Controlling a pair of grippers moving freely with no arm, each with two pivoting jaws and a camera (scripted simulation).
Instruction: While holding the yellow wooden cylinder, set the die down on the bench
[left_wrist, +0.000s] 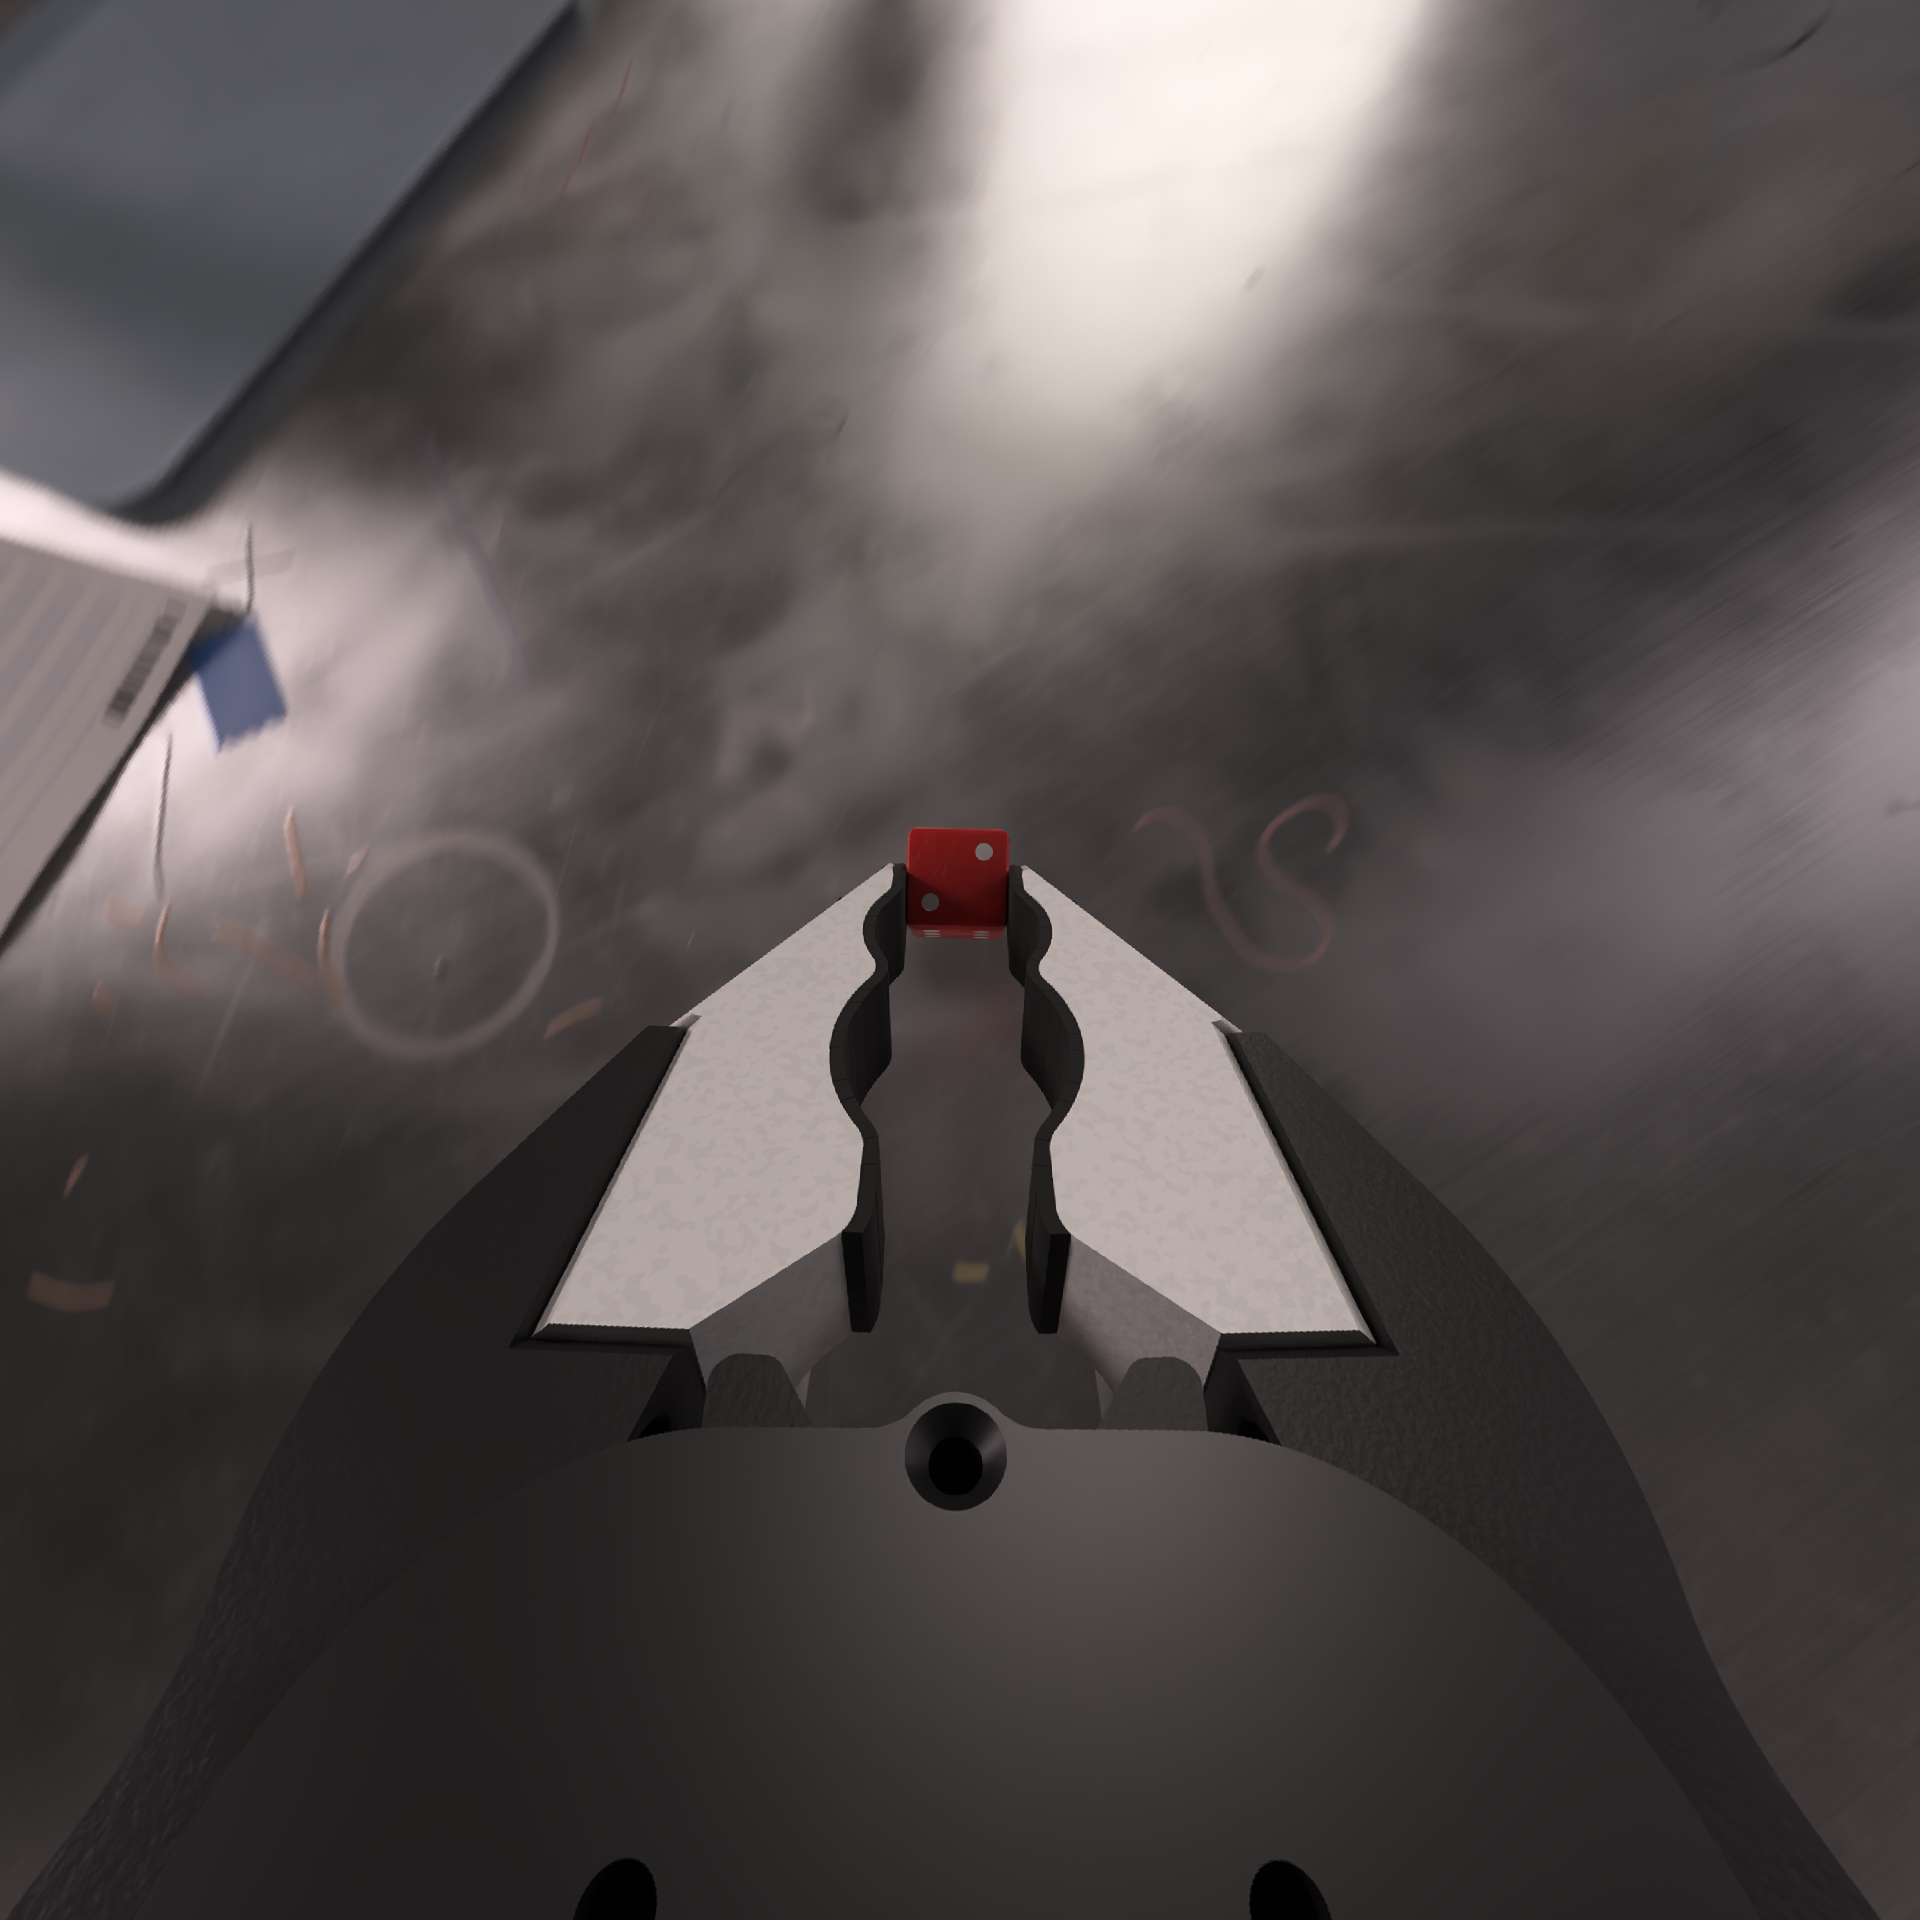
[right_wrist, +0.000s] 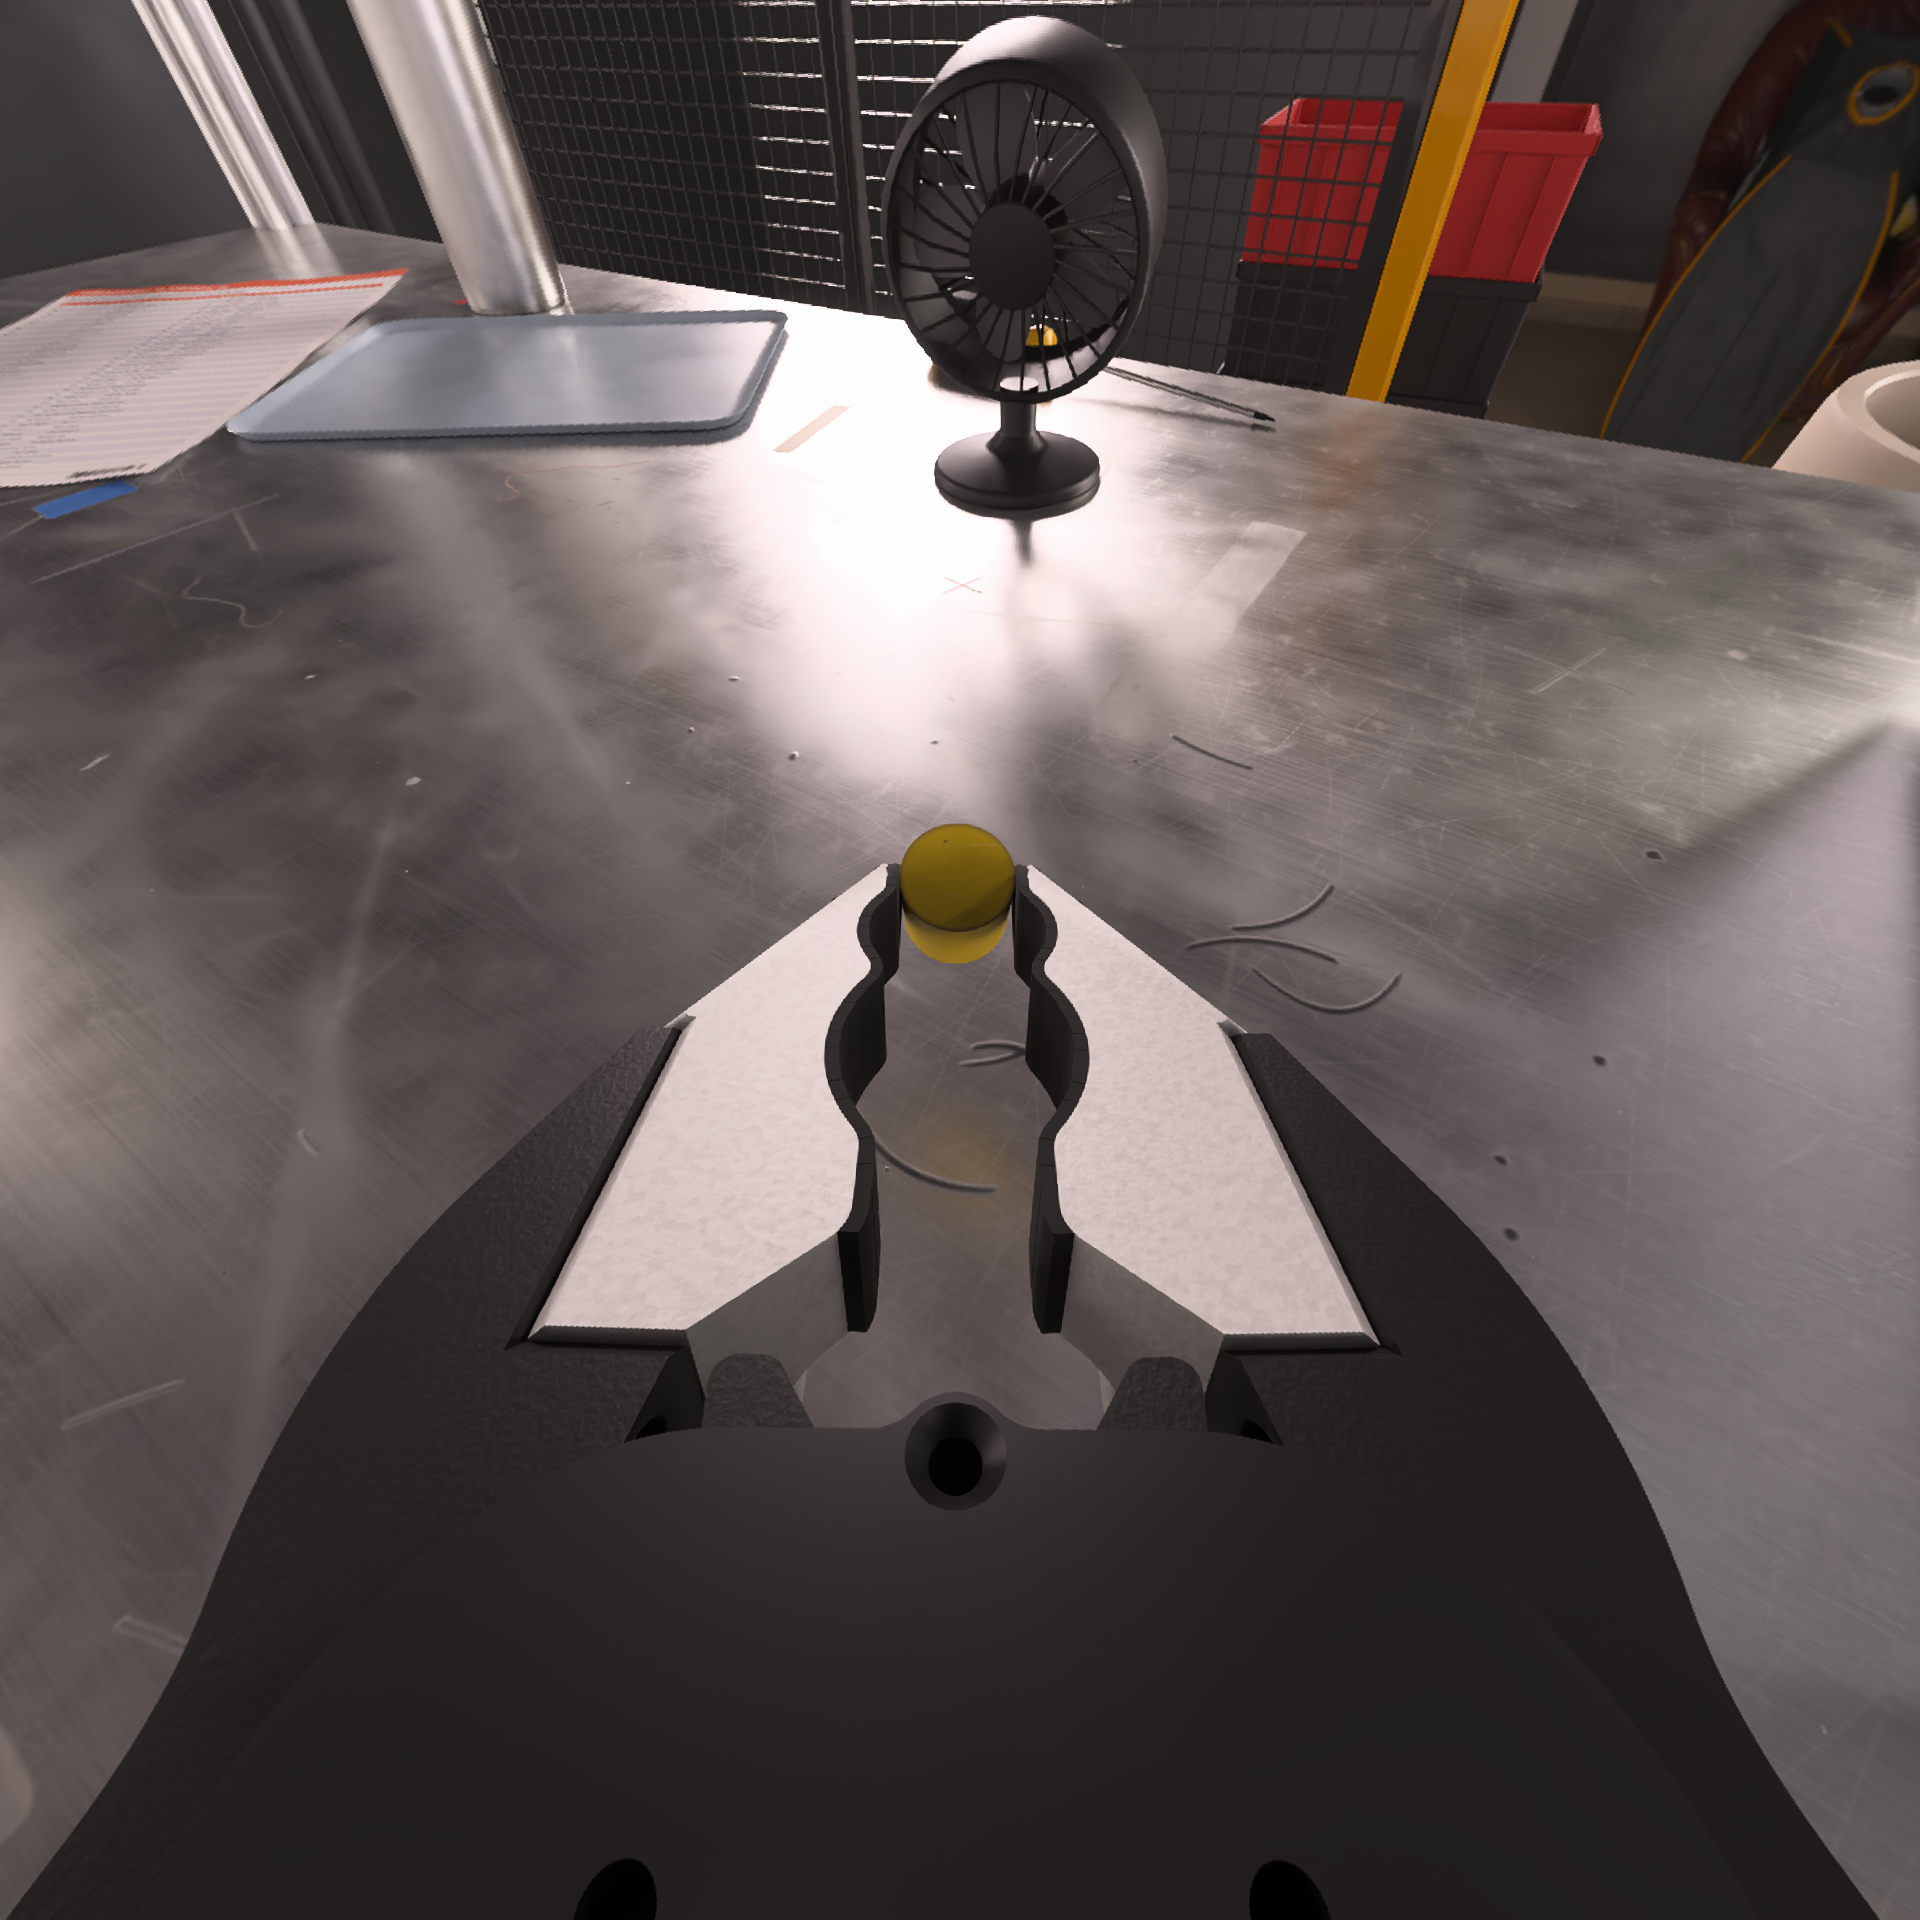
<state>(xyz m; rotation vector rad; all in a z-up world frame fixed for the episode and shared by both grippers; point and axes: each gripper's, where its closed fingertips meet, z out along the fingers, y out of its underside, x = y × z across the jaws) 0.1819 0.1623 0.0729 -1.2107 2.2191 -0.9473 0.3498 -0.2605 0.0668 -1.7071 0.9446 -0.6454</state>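
In the left wrist view my left gripper (left_wrist: 957, 896) is shut on a small red die (left_wrist: 957, 878) with white pips, pinched between the fingertips just above the scratched metal bench (left_wrist: 1351, 623). A faint reflection of the die shows right under it. In the right wrist view my right gripper (right_wrist: 955, 902) is shut on the yellow wooden cylinder (right_wrist: 955, 891), held upright at the fingertips above the bench (right_wrist: 1455, 727), its round top facing me. A yellow reflection lies on the metal between the fingers.
A black desk fan (right_wrist: 1023, 260) stands at the back of the bench. A grey tray (right_wrist: 520, 379) with a metal post, a paper sheet (right_wrist: 156, 364) and blue tape (right_wrist: 83, 501) lie back left. Red bins (right_wrist: 1423, 187) sit behind a mesh fence. The sheet (left_wrist: 73, 686) and tape (left_wrist: 241, 686) also show at left.
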